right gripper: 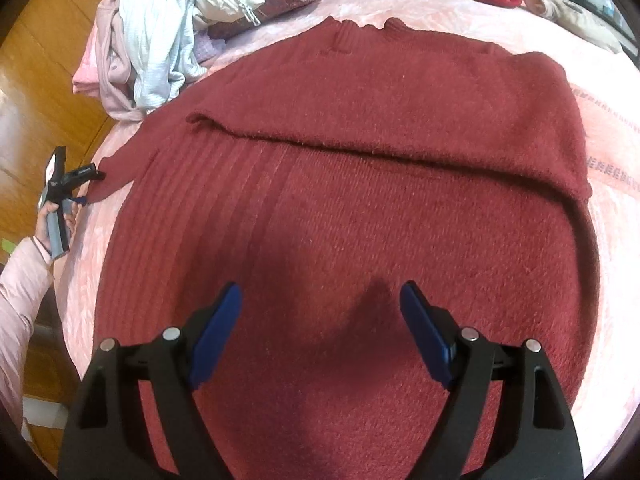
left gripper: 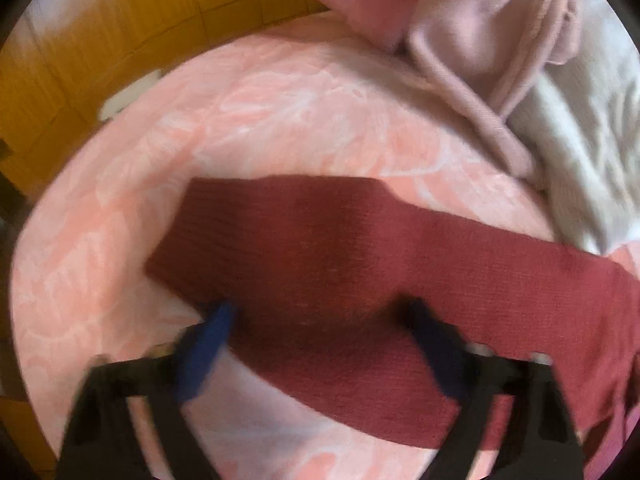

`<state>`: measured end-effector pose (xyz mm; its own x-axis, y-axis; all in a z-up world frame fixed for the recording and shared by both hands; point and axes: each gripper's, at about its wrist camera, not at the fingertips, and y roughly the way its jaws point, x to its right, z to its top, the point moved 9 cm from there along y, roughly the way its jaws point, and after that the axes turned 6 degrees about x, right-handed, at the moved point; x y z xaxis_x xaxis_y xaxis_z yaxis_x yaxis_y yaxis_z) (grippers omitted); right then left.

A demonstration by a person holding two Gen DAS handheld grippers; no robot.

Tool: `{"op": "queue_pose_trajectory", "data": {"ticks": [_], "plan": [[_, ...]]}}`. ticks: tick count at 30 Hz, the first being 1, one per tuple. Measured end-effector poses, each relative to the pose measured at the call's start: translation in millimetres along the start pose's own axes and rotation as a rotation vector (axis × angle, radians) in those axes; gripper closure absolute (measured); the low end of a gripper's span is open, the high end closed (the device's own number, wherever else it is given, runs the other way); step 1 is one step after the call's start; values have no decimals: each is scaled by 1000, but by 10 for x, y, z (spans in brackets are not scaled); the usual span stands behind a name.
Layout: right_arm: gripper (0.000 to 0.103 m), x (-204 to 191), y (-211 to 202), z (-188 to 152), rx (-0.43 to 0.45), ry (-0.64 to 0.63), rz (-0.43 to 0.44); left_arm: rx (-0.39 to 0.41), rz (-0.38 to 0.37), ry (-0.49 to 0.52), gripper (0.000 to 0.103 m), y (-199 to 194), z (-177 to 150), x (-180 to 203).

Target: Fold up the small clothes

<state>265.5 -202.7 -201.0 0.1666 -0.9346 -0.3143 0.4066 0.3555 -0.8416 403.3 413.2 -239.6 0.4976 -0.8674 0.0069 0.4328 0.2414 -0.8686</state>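
Maroon knit sweater (right gripper: pixel 360 200) lies spread on our pink bed (left gripper: pixel 280 120). Our left tongs (left gripper: pixel 320 308) straddle its sleeve, parted, gripping nothing; right tongs (right gripper: pixel 320 292) hover wide, empty, above its body.

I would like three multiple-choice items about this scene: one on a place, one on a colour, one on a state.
1. Where does the heap of pale clothes lie from the sweater, in the right wrist view?
A upper left
B lower right
C on top of it

2. What colour is the sweater?
A green
B dark red
C black

3. How are the right gripper jaws?
A shut on the sweater
B open, empty
C shut on a sock

Key: 1 A, the heap sits by the sleeve side. 2 B, the knit is dark red. 3 B, the pads stand apart above the knit.
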Motion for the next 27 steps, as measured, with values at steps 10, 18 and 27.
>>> {"op": "queue_pose_trajectory", "data": {"ticks": [10, 18, 27], "plan": [[22, -10, 16, -94, 4, 24, 21, 34, -133, 40, 94, -398, -32, 363], [22, 88, -122, -135, 31, 29, 13, 136, -253, 74, 95, -993, 41, 825], [22, 257, -276, -192, 56, 45, 9, 201, -411, 187, 95, -1659, -120, 1847]]}}
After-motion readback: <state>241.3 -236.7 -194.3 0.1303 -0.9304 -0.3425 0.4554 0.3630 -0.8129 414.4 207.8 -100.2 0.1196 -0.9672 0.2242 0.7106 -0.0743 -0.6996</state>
